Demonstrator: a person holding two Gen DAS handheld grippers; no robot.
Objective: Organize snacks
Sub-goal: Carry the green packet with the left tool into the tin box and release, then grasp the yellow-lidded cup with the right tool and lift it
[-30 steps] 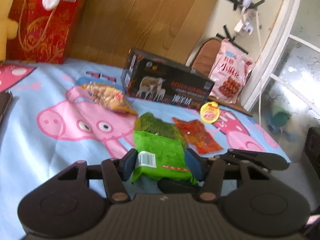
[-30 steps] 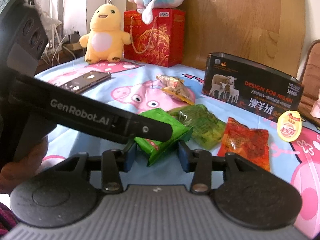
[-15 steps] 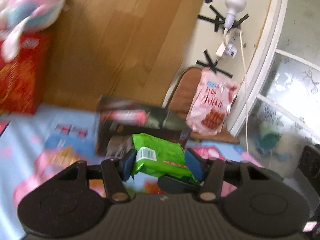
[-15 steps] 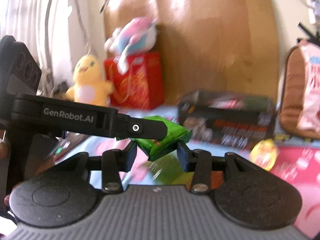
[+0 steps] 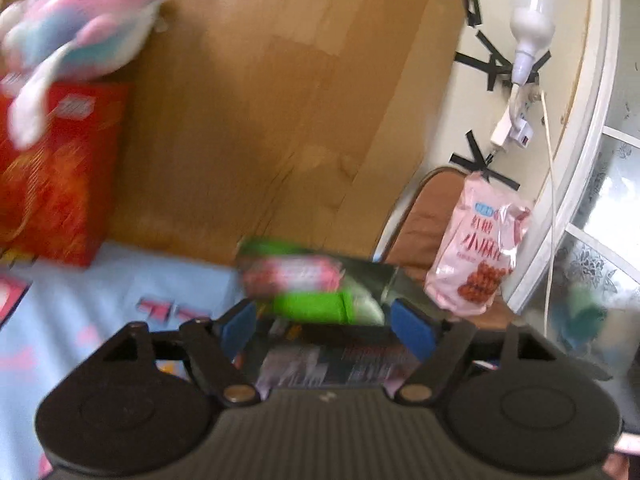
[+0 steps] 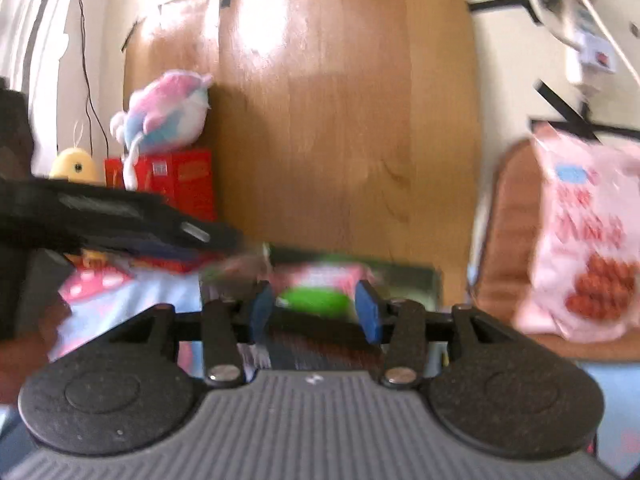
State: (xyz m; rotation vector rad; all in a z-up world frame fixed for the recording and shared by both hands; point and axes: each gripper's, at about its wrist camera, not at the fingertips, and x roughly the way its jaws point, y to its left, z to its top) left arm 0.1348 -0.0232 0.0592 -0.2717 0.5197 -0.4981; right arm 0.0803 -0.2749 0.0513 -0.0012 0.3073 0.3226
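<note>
Green snack packet (image 5: 312, 304), over the dark box (image 5: 360, 280), sits pinched in the right gripper (image 6: 316, 306) while the left gripper (image 5: 326, 326) has just been opening, pads clear, so one loose pinch could drop it outside.

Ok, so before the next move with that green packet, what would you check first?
1. Left tool has let go of the green packet: ok, its jaws have just been opening and the pads stand clear.
2. Right tool grips the packet: ok, it sits between the pads, though blurred.
3. Packet over the black box: ok, it looks so.
4. Room inside the box: cannot tell, hidden and blurred.
5. Pink bag out of the way: ok, off to the right.
</note>
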